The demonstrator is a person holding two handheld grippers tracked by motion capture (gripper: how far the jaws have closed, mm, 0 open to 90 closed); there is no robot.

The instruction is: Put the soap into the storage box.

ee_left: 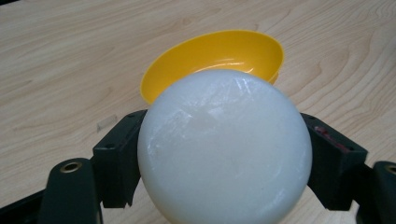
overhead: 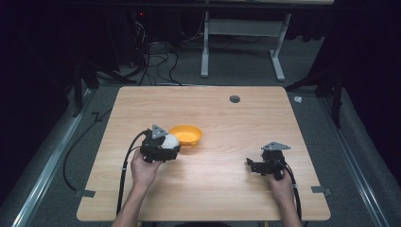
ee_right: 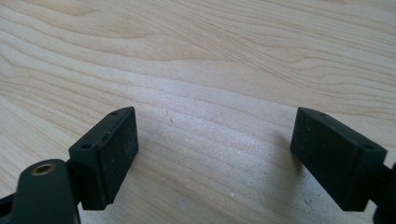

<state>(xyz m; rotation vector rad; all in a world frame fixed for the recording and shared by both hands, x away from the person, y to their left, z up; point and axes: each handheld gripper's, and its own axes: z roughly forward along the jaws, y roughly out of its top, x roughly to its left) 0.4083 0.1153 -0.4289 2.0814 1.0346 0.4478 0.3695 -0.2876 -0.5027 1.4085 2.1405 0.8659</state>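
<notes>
A white ball (ee_left: 224, 147) is clamped between the jaws of my left gripper (ee_left: 219, 158), which is shut on it. In the high view the left gripper (overhead: 166, 144) holds the white ball (overhead: 170, 141) just left of a yellow bowl (overhead: 187, 135) on the wooden table (overhead: 213, 189). The yellow bowl (ee_left: 215, 58) lies right behind the ball and looks empty inside. My right gripper (overhead: 250, 164) hovers low over the table at the right, and its jaws stand wide apart, open, with bare wood between them (ee_right: 215, 144).
A dark round grommet (overhead: 234, 99) sits near the table's far edge. Cables (overhead: 124, 165) trail from both grippers toward the near edge. Beyond the table stand a white desk frame (overhead: 241, 33) and loose cords on the floor.
</notes>
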